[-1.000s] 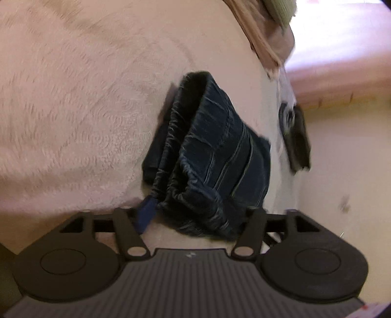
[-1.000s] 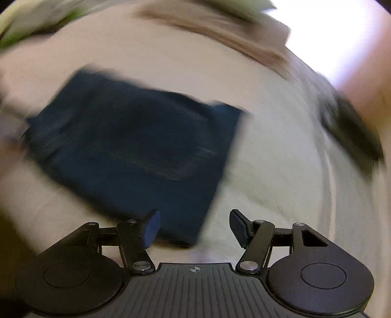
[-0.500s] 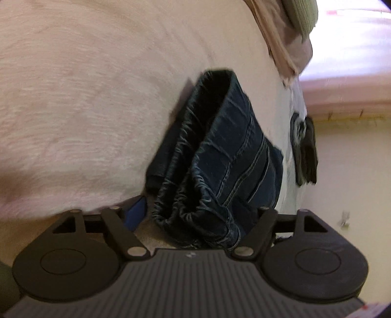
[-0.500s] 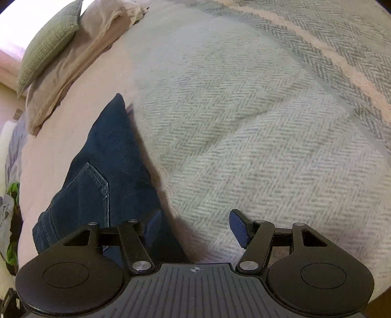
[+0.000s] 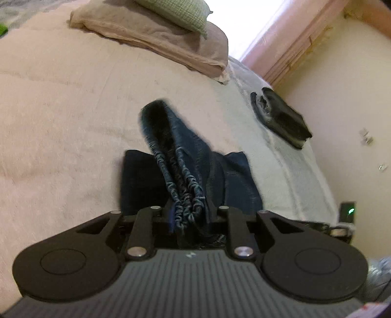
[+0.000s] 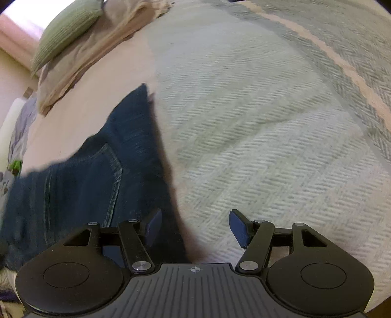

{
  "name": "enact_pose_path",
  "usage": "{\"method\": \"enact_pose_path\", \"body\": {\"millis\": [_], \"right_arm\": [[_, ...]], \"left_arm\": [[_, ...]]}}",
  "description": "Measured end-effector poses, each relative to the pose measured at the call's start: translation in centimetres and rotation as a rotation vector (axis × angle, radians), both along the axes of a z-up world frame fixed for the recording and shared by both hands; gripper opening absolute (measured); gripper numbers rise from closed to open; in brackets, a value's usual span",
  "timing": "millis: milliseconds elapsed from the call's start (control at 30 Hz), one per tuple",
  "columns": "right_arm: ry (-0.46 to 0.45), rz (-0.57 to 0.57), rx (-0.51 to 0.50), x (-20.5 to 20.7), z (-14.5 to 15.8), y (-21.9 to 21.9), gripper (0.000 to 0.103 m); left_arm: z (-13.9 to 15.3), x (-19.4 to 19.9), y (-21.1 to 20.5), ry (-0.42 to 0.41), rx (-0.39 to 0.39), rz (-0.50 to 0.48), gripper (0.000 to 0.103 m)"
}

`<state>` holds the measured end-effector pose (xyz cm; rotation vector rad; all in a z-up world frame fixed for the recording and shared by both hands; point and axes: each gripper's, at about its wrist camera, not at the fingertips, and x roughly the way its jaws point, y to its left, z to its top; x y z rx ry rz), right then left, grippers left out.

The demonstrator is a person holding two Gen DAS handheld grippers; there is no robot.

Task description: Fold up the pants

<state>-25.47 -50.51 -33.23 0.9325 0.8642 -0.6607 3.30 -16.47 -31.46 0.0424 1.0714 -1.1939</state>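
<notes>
Pants (image 5: 185, 171) of dark blue denim lay folded on a pink blanket (image 5: 61, 117) spread over the bed, with the gathered elastic waistband bunched up and rising toward the camera in the left wrist view. At the far left of that view the blanket ran wide and bare; further in, the left gripper (image 5: 193, 215) was clamped on the waistband, its fingers drawn in tight against the cloth so that the fabric filled the gap between them. Behind the pants, toward the head of the bed, a beige folded cover (image 5: 156, 36) lay with a green cushion (image 5: 176, 12) resting on top of it. To the right, a dark folded garment (image 5: 281, 117) sat near the bed's edge on a pale sheet (image 5: 276, 151), well apart from the pants, and beyond it stood a cream wall (image 5: 347, 97). In the right wrist view the pants (image 6: 80, 181) lay at the left, a back pocket with pale stitching facing up, their right edge meeting a grey herringbone blanket (image 6: 256, 122) that covered the middle and right of the picture. The right gripper (image 6: 195, 227) hung with its blue-padded fingers spread apart and nothing between them, its left finger over the denim and its right finger over the grey blanket.
</notes>
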Motion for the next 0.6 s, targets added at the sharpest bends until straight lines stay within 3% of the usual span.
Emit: {"method": "enact_pose_path", "body": {"millis": [133, 267, 367, 467, 600], "right_arm": [[0.042, 0.072, -0.065, 1.6, 0.0, 0.7, 0.059], [0.078, 0.12, -0.123, 2.6, 0.0, 1.1, 0.059], [0.115, 0.163, -0.161, 3.3, 0.2, 0.9, 0.059], [0.099, 0.169, -0.219, 3.7, 1.6, 0.2, 0.059], [0.051, 0.206, -0.341, 5.1, 4.0, -0.7, 0.057]], "left_arm": [[-7.3, 1.9, 0.9, 0.137, 0.147, 0.125, 0.019], [-8.2, 3.0, 1.5, 0.253, 0.092, 0.193, 0.019], [-6.9, 3.2, 1.8, 0.212, 0.11, 0.116, 0.023], [-4.7, 4.2, 1.8, 0.18, 0.153, 0.124, 0.023], [-0.4, 5.6, 1.8, -0.002, 0.156, 0.184, 0.021]]}}
